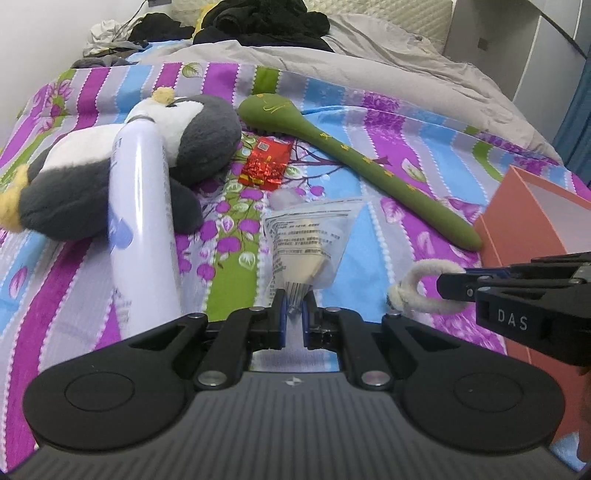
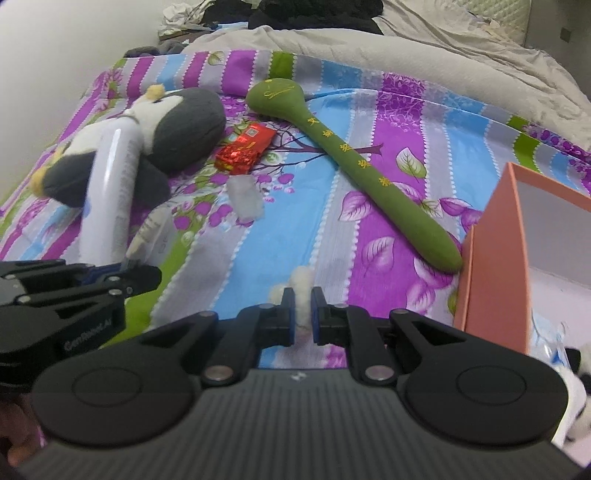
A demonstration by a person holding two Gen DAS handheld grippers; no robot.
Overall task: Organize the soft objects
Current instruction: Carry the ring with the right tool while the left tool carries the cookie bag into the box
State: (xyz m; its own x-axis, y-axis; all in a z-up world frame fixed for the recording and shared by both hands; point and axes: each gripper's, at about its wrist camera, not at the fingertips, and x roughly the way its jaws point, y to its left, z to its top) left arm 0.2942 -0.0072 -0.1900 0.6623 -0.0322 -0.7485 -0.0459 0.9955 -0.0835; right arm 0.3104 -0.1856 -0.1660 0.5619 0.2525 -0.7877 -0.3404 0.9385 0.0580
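Note:
My left gripper (image 1: pixel 293 306) is shut on the edge of a clear plastic packet (image 1: pixel 308 242) that holds a cream pad, low over the bed. My right gripper (image 2: pixel 303 306) is shut on a fluffy cream loop (image 2: pixel 301 286); the loop also shows in the left wrist view (image 1: pixel 424 291), right of the packet. A grey and white plush penguin (image 1: pixel 122 166) lies at the left with a white bottle (image 1: pixel 142 225) across it. A long green soft stick (image 1: pixel 354 155) lies diagonally toward an open pink box (image 1: pixel 535 221) at the right.
A red foil packet (image 1: pixel 264 164) lies between the penguin and the stick. A small clear wrapper (image 2: pixel 245 199) lies near the middle. A grey duvet (image 1: pixel 369 62) and dark clothes (image 1: pixel 266 22) cover the far end. A white wall bounds the left side.

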